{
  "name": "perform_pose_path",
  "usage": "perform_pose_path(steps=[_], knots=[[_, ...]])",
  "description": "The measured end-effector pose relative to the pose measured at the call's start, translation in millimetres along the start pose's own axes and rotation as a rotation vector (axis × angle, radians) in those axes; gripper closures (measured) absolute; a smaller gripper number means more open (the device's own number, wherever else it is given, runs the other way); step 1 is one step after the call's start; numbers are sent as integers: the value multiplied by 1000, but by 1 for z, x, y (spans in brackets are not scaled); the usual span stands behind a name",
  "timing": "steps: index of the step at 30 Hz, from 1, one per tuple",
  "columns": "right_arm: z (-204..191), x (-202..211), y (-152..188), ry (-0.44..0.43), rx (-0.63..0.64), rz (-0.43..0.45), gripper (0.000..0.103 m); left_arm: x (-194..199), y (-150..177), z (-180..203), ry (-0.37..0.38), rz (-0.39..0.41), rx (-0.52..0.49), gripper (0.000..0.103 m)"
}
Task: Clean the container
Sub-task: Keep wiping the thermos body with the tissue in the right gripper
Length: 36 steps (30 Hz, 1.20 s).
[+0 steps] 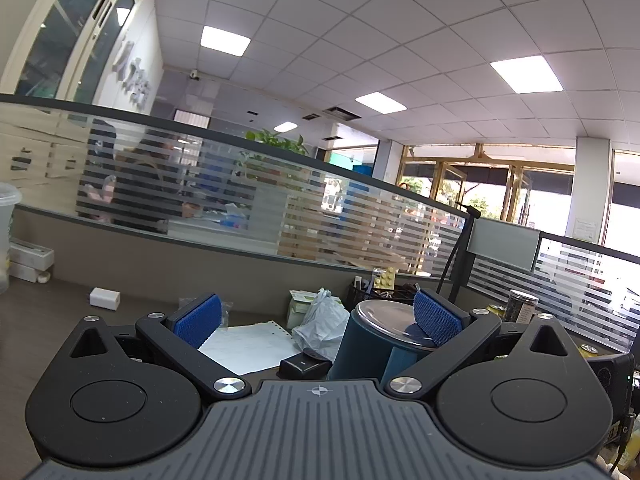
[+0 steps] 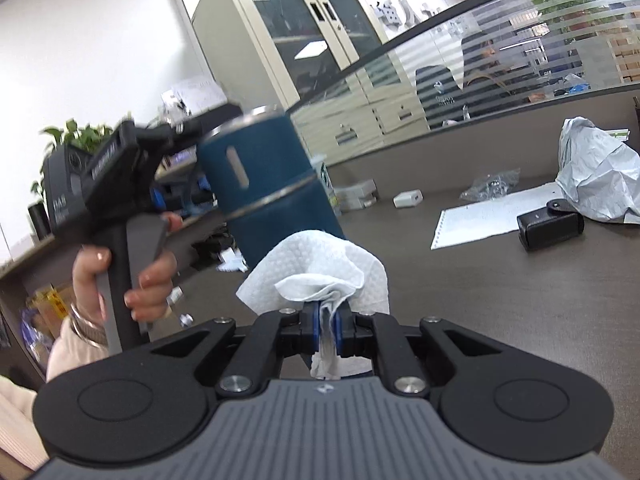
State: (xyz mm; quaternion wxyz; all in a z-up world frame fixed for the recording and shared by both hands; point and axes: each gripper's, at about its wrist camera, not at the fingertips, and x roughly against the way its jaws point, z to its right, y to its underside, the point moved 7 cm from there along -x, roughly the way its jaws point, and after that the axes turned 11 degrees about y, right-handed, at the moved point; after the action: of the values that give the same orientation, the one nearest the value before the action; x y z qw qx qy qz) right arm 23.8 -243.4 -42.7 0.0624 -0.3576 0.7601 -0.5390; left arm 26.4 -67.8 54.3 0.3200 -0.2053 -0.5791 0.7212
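On the dark brown office desk (image 2: 500, 300), nothing has been cleared. A crumpled grey plastic bag (image 2: 596, 176) sits at the far right against the partition, with a white perforated paper sheet (image 2: 480, 216) just beside it.

The task item is a dark blue cylindrical container with a silver rim band (image 2: 264, 184). It's near the desk's front edge and looks upright. Its base is hidden behind the towel, so I can't confirm it is resting on the desk.

The left gripper (image 1: 316, 316) has its jaws spread wide and grips nothing. Its right blue pad (image 1: 436, 316) overlaps the container's shiny top in the left wrist view, but I can't tell whether they touch. A hand (image 2: 132, 276) is wrapped around its handle.

The right gripper (image 2: 328, 328) is clamped on a bunched white paper towel (image 2: 320, 268). The towel is right in front of the container's lower wall, and contact there is also unclear.

Smaller items:
- A black rectangular case (image 2: 550, 228) lies on the sheet's corner.
- A white charger block (image 2: 408, 199) sits further back.
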Motion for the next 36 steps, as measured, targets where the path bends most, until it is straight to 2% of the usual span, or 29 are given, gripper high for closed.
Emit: perform_pose_path(steps=[15, 23, 36], knots=[[-6, -3, -24, 88, 25, 103, 91, 0, -1, -2, 7, 1, 10, 0], [2, -16, -12, 142, 29, 74, 91, -1, -1, -2, 10, 1, 9, 0], [9, -25, -3, 169, -11, 47, 91, 6, 1, -14, 9, 1, 12, 0]])
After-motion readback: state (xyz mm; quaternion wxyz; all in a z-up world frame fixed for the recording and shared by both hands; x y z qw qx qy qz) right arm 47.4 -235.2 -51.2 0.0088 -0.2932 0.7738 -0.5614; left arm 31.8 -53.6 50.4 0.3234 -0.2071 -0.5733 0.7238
